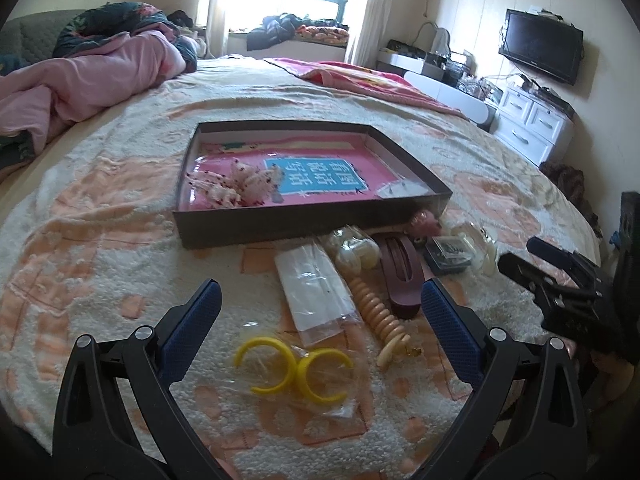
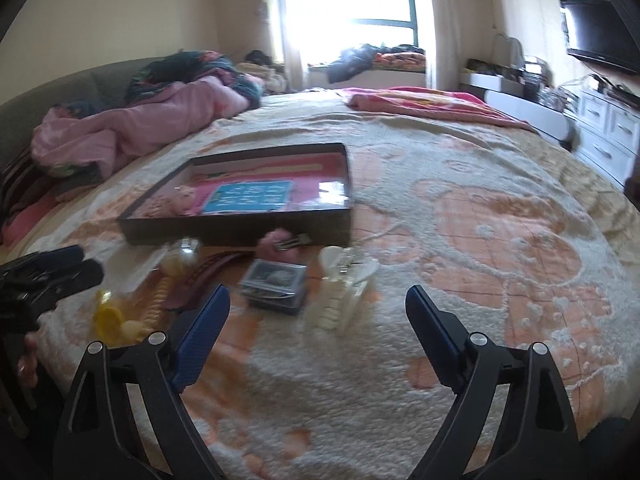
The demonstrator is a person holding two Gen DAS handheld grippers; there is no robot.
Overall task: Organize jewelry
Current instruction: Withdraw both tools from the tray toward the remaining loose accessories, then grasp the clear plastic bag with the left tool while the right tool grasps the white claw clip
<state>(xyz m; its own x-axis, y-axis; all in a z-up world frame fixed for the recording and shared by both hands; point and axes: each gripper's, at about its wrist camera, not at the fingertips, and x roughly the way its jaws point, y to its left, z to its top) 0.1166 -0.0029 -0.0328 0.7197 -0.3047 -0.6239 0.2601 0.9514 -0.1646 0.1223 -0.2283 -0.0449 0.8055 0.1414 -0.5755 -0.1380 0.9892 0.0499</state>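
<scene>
Left wrist view looks down across a bed covered by a cream-and-peach blanket, where a shallow dark box lies open with a pink-and-blue printed lining and one pale beaded piece already inside, which suggests it is the place the jewelry is meant to end up. Everything else lies loose on the blanket just in front of the box, within easy reach: a bag with two yellow open bangles, a flat clear packet, a cream ribbed hair clip, a maroon hair clip, a small dark case, a pink ornament against the box wall and a translucent claw clip. The left gripper is tilted downward above the bangles and packet, its blue-padded jaws spread wide with nothing between the pads. In the right wrist view, somewhat blurred, the right gripper also points down at the blanket, jaws spread and empty, with the white claw clip and the small case just ahead of its fingers; that clip looks the likeliest first pick. A person's fingers show at the left edge, holding the other tool.
</scene>
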